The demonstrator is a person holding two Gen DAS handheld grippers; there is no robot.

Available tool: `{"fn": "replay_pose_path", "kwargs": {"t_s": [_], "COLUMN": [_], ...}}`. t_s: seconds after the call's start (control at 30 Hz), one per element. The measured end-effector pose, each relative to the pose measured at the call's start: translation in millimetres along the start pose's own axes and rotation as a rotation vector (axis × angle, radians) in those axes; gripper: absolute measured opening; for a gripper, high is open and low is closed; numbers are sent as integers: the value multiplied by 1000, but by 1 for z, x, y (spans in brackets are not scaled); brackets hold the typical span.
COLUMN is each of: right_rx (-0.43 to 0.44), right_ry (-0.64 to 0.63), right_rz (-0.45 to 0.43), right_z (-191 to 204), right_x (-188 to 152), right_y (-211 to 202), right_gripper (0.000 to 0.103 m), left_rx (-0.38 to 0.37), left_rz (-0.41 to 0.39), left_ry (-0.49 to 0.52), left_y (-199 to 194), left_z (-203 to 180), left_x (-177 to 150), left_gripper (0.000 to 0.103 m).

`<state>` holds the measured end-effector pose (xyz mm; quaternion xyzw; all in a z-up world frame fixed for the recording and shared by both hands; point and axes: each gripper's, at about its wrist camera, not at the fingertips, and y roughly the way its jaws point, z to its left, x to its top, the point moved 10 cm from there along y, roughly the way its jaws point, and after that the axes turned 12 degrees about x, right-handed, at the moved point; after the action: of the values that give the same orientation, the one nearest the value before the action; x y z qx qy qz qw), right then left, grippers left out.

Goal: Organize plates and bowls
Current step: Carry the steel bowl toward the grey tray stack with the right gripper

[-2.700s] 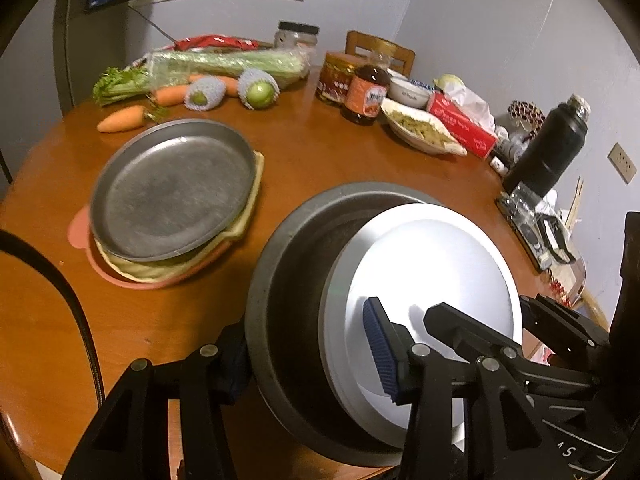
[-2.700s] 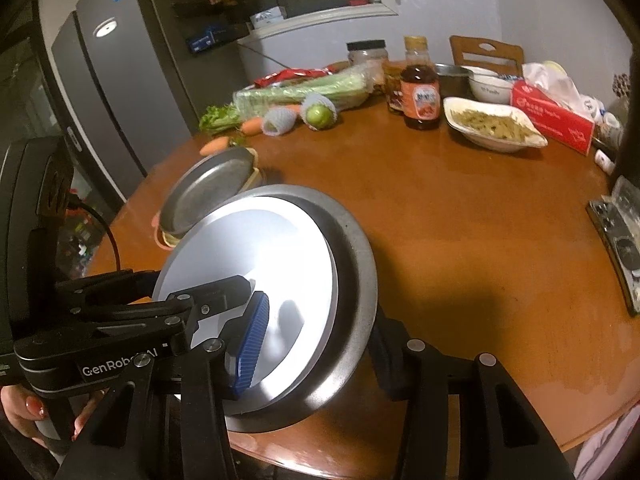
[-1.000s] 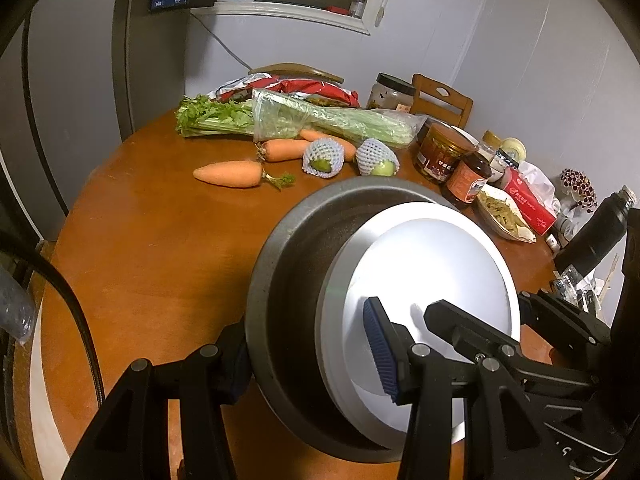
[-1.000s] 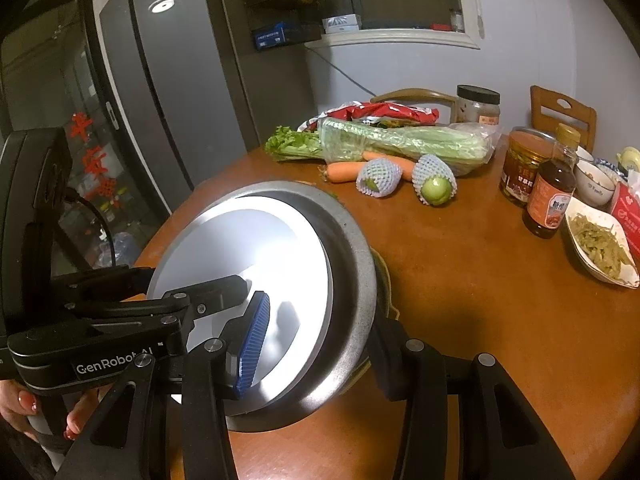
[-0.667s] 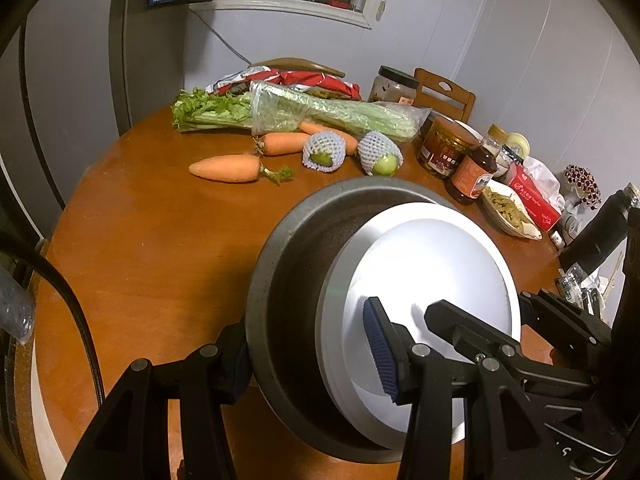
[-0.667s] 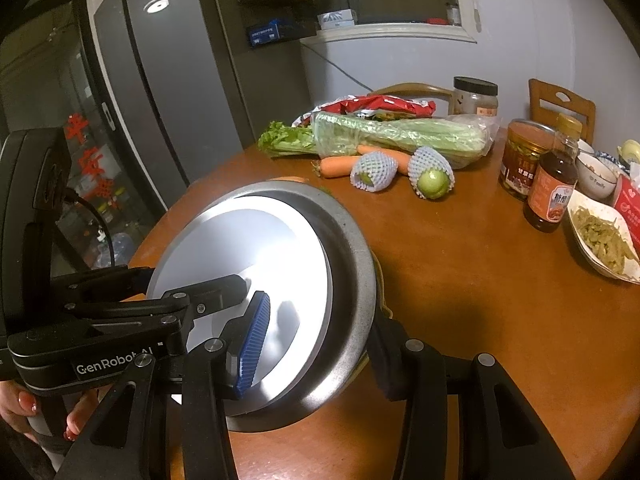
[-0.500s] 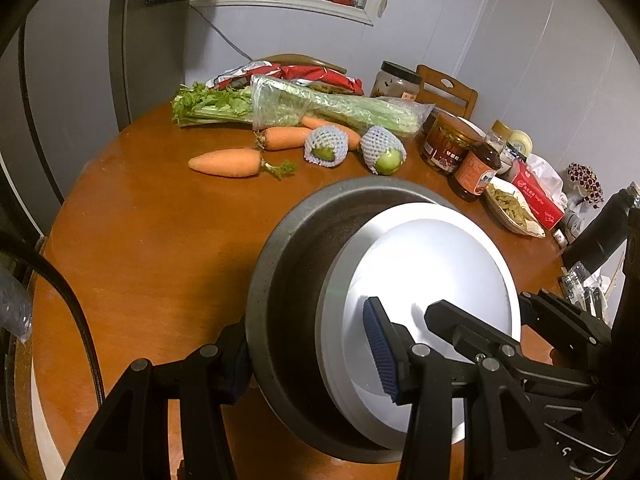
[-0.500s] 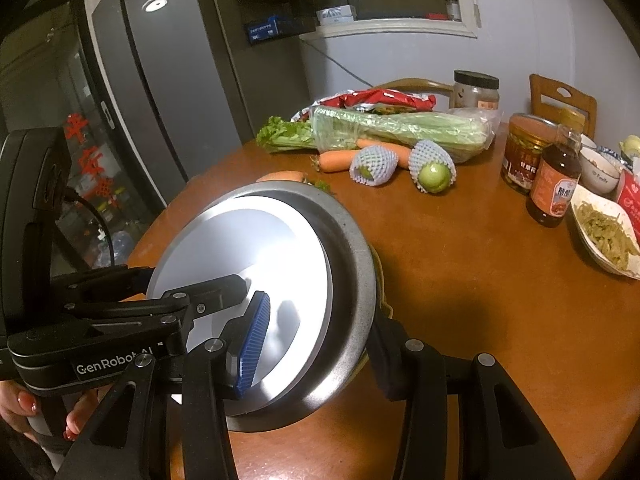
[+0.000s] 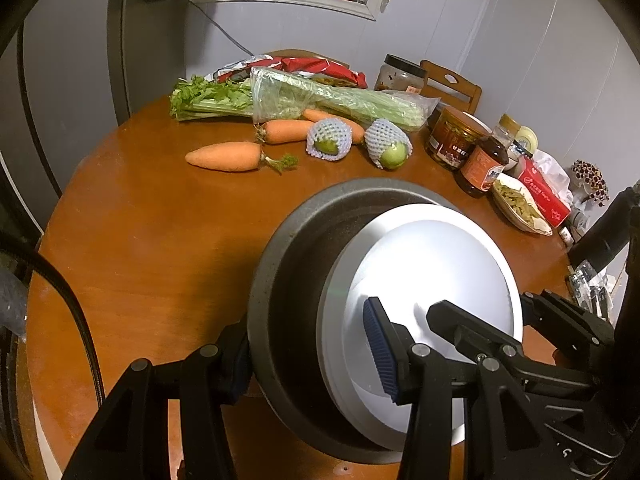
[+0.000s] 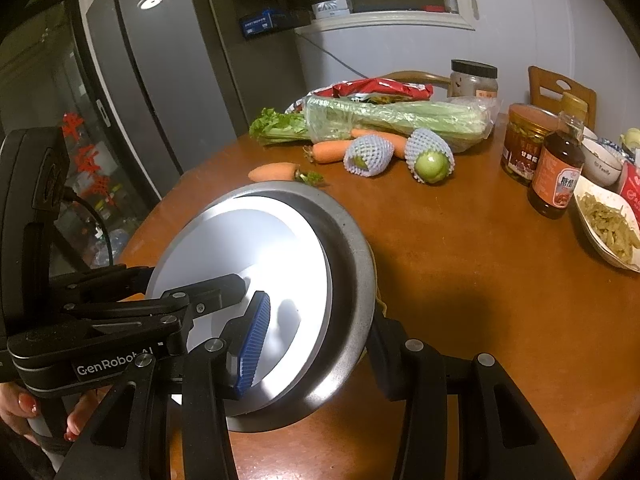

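Left wrist view: left tool (image 9: 308, 354) clamps the near rim of the grey metal plate (image 9: 288, 280) with the white plate (image 9: 432, 280) nested in it, one jaw under the rim, blue pad (image 9: 378, 350) on top; the pair sits tilted above the table (image 9: 140, 248); the right tool reaches in from the right edge; carrot (image 9: 224, 156) and celery (image 9: 312, 100) lie well apart toward the far edge. Right wrist view: right tool (image 10: 316, 340) grips the opposite rim of the same two plates; a yellow rim just shows below the grey plate, contact unclear. Step looks like a two-handed carry ending in stacking; next move likely calls for lowering level, centring, then releasing both grips together.
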<state>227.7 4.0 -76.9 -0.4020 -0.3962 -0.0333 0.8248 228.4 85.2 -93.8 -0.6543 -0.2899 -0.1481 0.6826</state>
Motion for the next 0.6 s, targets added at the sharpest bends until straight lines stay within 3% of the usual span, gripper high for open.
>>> {"fn": "replay_pose_path", "kwargs": {"t_s": [0.6], "right_rx": [-55], "right_ry": [-34], "right_rz": [1], "right_z": [-2], "right_x": [1], "right_y": [4], "right_gripper": [47], "left_rx": [30], "left_rz": [-1], "left_ry": [1], "left_y": [6], "left_z": [4], "left_x": [1], "left_gripper": [49]}}
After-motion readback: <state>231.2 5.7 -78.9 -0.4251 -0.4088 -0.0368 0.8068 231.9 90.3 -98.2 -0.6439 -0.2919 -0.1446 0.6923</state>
